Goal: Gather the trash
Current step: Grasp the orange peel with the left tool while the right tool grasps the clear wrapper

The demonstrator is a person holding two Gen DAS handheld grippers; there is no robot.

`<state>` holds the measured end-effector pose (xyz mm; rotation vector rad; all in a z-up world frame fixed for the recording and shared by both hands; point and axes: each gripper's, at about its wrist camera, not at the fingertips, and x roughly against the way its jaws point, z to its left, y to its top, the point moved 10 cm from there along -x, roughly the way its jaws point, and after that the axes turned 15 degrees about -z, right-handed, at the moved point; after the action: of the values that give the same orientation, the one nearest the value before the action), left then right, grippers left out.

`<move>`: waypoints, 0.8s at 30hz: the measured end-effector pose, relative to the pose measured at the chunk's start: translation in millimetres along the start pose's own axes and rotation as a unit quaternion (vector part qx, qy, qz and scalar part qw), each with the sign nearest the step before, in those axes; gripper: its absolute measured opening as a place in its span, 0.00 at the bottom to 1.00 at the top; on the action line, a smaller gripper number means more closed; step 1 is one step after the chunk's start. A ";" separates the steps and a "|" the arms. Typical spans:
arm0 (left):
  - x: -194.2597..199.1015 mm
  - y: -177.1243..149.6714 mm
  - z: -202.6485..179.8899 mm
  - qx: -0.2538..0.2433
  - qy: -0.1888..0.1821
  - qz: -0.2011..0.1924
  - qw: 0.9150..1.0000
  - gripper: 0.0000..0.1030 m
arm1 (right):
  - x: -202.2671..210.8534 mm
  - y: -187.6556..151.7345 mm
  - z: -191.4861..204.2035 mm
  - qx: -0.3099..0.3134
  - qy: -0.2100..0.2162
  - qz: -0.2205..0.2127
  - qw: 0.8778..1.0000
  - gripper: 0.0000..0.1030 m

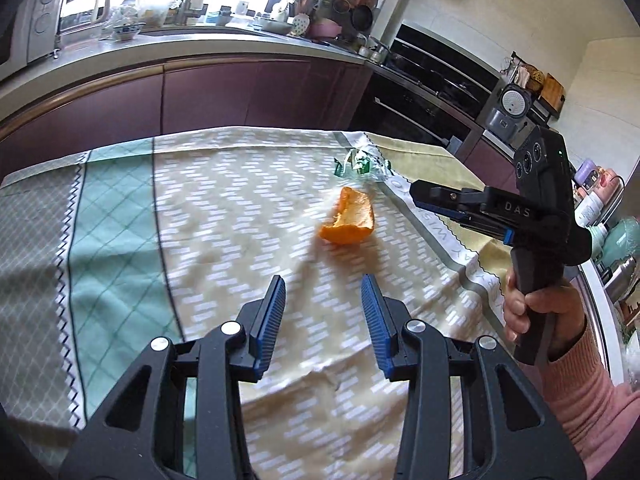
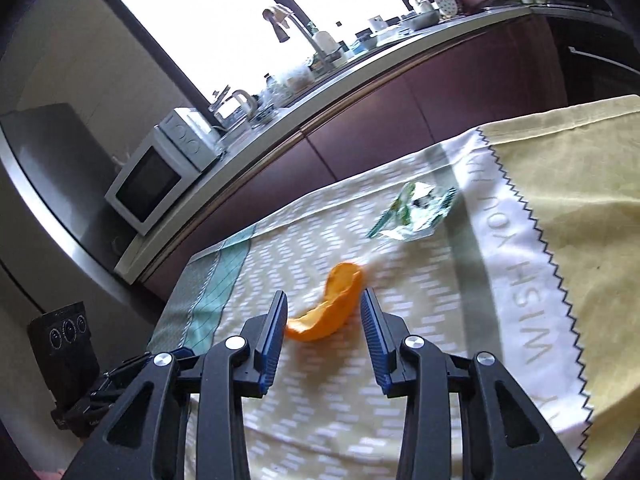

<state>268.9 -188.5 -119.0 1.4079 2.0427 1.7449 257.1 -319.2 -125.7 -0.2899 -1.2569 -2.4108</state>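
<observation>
Left gripper (image 1: 323, 290): my jaws stand released with a wide gap, hovering over the patterned part of the tablecloth (image 1: 224, 208); nothing is between them.
Right gripper (image 2: 324, 306): my jaws are spread apart here too — the orange peel (image 2: 328, 306) sits between the fingertips, and I cannot tell whether either pad touches it.
Right gripper from the left wrist view (image 1: 452, 204): it comes in from the right side of the desk, held by a hand (image 1: 540, 308) in a pink sleeve, its tips just beside the peel.
Orange peel, left wrist view (image 1: 351, 218): a curled piece lying on the cloth, around the middle of the desk and nearer its far edge.
Wrapper (image 2: 412, 210): a crumpled green and clear piece beyond the peel, close to the far edge, beside the white lettered band of the cloth — apart from the peel; also seen at (image 1: 358, 164).
Background: a kitchen counter (image 1: 192, 46) and a microwave (image 2: 156, 178).
</observation>
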 end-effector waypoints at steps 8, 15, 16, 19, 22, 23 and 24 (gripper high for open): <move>-56.3 6.3 -8.8 0.013 0.004 0.028 1.000 0.38 | -18.2 26.6 -62.4 -0.039 -0.041 -0.013 0.998 0.42; -88.2 13.6 0.8 0.049 0.008 0.042 0.998 0.38 | -44.9 37.3 -73.2 -0.059 -0.044 -0.009 0.997 0.43; -90.7 13.5 1.2 0.051 0.007 0.043 0.998 0.38 | -47.5 38.1 -74.2 -0.063 -0.043 -0.009 0.997 0.43; -101.1 12.9 1.1 0.050 0.007 0.052 0.997 0.38 | -52.9 39.3 -77.3 -0.071 -0.044 -0.008 0.996 0.43; -112.4 9.1 -3.3 0.047 0.005 0.066 0.997 0.38 | -56.0 37.0 -78.7 -0.072 -0.045 -0.004 0.996 0.42; -114.0 8.6 -4.1 0.048 0.004 0.069 0.996 0.38 | -56.5 36.3 -79.2 -0.073 -0.045 -0.002 0.996 0.37; -115.3 6.5 -6.0 0.050 0.000 0.071 0.996 0.38 | -56.8 35.2 -80.1 -0.073 -0.045 -0.001 0.996 0.31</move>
<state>334.1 -272.4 -164.6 1.6205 2.1059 1.7154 323.8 -388.4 -166.3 -0.4443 -1.1183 -2.5215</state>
